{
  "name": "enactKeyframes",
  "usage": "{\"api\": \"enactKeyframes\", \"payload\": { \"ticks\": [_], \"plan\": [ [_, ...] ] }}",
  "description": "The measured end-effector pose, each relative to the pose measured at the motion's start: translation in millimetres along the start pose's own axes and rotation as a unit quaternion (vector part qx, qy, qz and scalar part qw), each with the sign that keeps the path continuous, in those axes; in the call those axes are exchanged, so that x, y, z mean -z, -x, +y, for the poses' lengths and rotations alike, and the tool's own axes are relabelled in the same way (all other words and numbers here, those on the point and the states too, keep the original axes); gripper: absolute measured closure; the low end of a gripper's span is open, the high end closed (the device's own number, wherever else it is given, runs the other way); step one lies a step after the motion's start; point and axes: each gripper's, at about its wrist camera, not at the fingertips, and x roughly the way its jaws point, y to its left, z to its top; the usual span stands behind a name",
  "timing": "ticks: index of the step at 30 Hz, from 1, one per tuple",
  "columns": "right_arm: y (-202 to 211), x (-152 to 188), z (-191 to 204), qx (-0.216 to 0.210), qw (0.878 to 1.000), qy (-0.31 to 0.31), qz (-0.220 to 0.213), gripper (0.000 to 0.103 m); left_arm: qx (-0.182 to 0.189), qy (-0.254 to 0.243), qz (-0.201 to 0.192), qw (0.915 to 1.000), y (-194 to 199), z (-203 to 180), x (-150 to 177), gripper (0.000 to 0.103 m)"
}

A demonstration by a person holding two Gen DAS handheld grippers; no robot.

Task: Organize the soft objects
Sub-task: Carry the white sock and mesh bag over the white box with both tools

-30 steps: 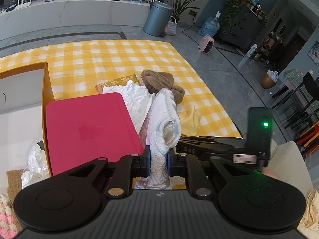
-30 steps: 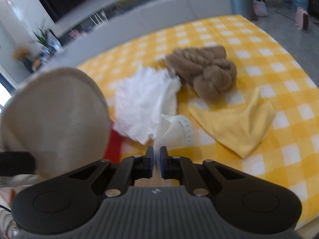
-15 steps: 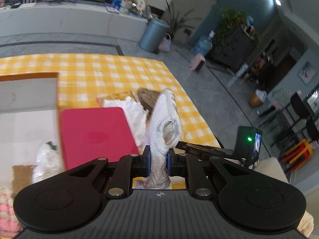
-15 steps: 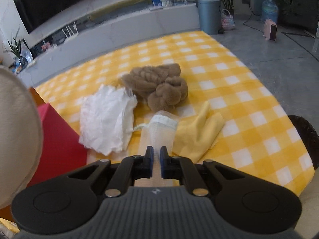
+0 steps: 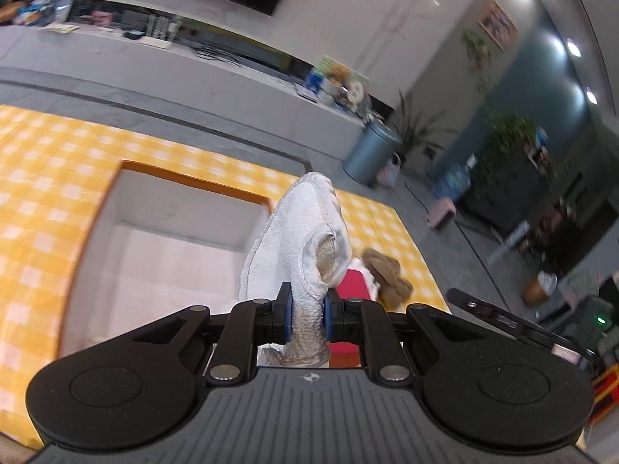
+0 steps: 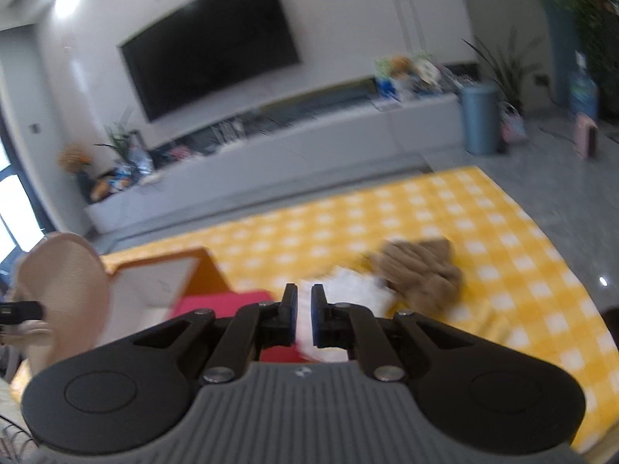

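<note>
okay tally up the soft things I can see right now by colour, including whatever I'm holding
White: 2, the slipper pinched in the left hand-held gripper and the crumpled white cloth on the table
Brown: 1, the plush bundle
Total: 3

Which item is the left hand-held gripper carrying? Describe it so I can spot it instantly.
Over the yellow checked cloth, in front of the orange-rimmed box, the left hand-held gripper pinches a white terry slipper standing upright. Unlike the brown plush lying behind, it is white, with a beige sole.
</note>
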Motion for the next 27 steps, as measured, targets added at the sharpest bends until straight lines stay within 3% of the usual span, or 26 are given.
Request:
{"api": "enactKeyframes", "payload": {
  "ticks": [6,10,12,15,19,21,22,23,25,27],
  "plan": [
    [5.4,-12.8,63.9,-0.052,0.998,0.027,-0.029,0.098,-0.025,0.026,-0.026,0.9990,14.4,34.8,-6.9,0.085],
    [-8.5,-9.2,111.6,-0.091,0.994,0.063,-0.015,0.098,-0.060,0.037,-0.060,0.9957,28.2,52.5,-7.3,0.085],
    [-18.5,-4.1,128.2,-0.081,0.993,0.082,-0.001,0.099,-0.077,0.034,-0.076,0.9935,32.4,56.9,-5.8,0.085],
    [-26.6,3.9,129.0,-0.038,0.994,0.103,0.012,0.098,-0.093,0.023,-0.075,0.9926,28.7,57.6,-0.7,0.085],
    [-32.0,13.1,78.2,0.095,0.991,0.085,0.038,0.098,-0.067,0.021,-0.042,0.9967,13.5,52.3,5.9,0.085],
    [-39.5,16.8,45.3,0.160,0.983,0.067,0.060,0.093,-0.051,0.018,-0.038,0.9978,10.3,49.9,9.7,0.085],
    [-47.4,19.3,30.2,0.193,0.976,0.064,0.079,0.086,-0.045,0.014,-0.038,0.9982,9.3,47.8,11.9,0.085],
    [-55.9,22.4,15.8,0.224,0.968,0.057,0.097,0.069,-0.041,0.010,-0.037,0.9984,8.2,44.4,13.1,0.085],
    [-70.4,30.0,-14.0,0.269,0.955,0.031,0.119,0.052,-0.033,0.002,-0.034,0.9989,6.4,38.6,15.6,0.085],
    [-84.7,40.7,-39.7,0.270,0.951,-0.013,0.151,0.048,-0.024,-0.002,-0.030,0.9993,4.7,32.7,18.0,0.085]
  ]
}}
